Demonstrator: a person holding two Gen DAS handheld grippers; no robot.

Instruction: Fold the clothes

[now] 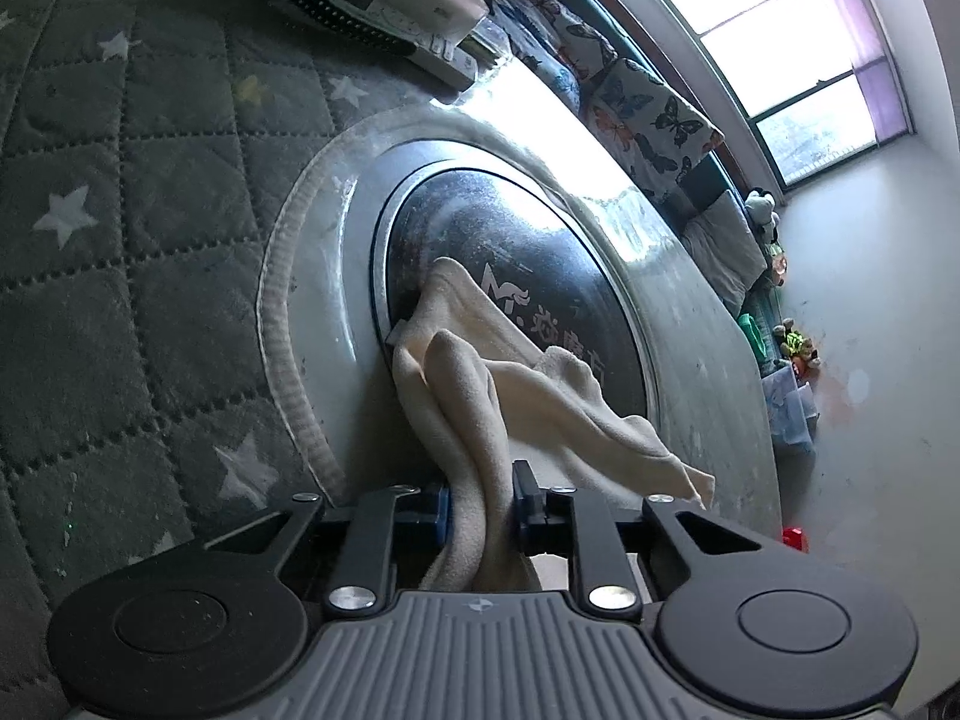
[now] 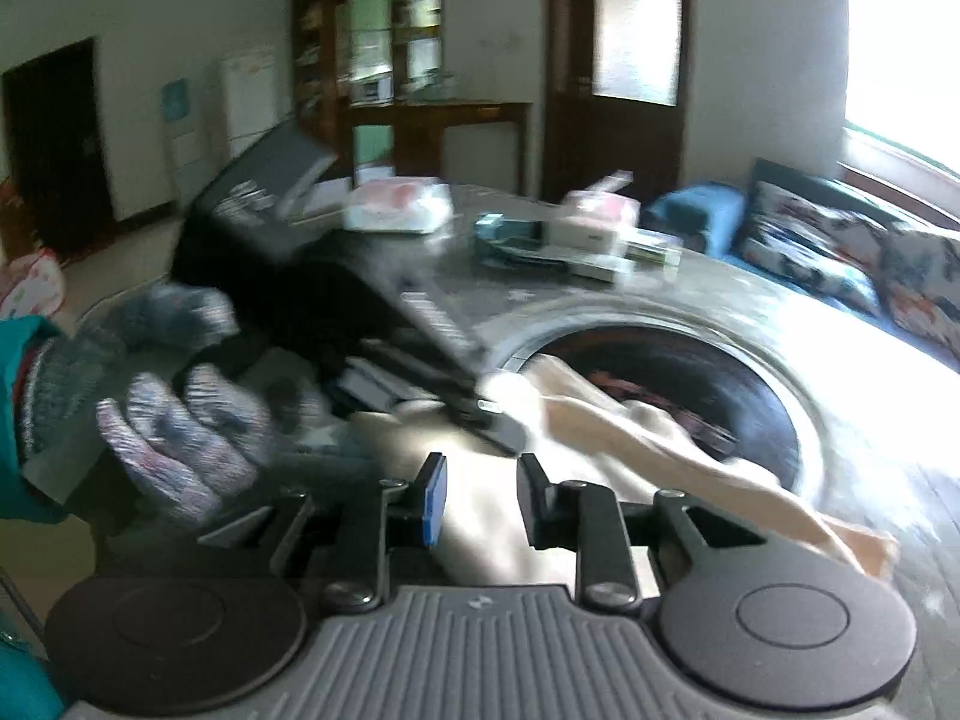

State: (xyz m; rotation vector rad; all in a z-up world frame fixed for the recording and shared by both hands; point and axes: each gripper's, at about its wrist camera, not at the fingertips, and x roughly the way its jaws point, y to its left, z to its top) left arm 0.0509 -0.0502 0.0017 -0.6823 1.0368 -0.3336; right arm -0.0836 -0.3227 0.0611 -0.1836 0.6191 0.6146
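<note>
A big round table (image 1: 690, 324) fills the space ahead of both tongs, its pale metal rim circling a dark centre disc (image 1: 540, 276) with white lettering. On the left tong's left side spreads a quilted green cover with white stars (image 1: 120, 240); far ahead of it a pile of boxes and packets (image 1: 384, 6) sits at the table's far edge, and off to its right butterfly-print cushions (image 1: 648, 102) line a bench under a bright window (image 1: 798, 42).

The cream cloth (image 1: 480, 396) is lifted off the table, its bunched middle running straight between the fingers of the left tong (image 1: 480, 510), which are clenched on it. From there it drapes forward over the edge of the dark disc, and one loose end trails off to the right of the tong.

From the right tong's view, which is motion-blurred, the left tong (image 2: 420, 354) reaches in from the left, tilted down towards the table, gripped by a hand in a speckled knit glove (image 2: 180, 420) with a teal sleeve behind the wrist. The cloth (image 2: 660, 450) stretches from its tip across to the right, just ahead of the right tong (image 2: 480, 498). The right tong's fingers stand parted with nothing between them, hovering close over a pale fold of the cloth.
</note>
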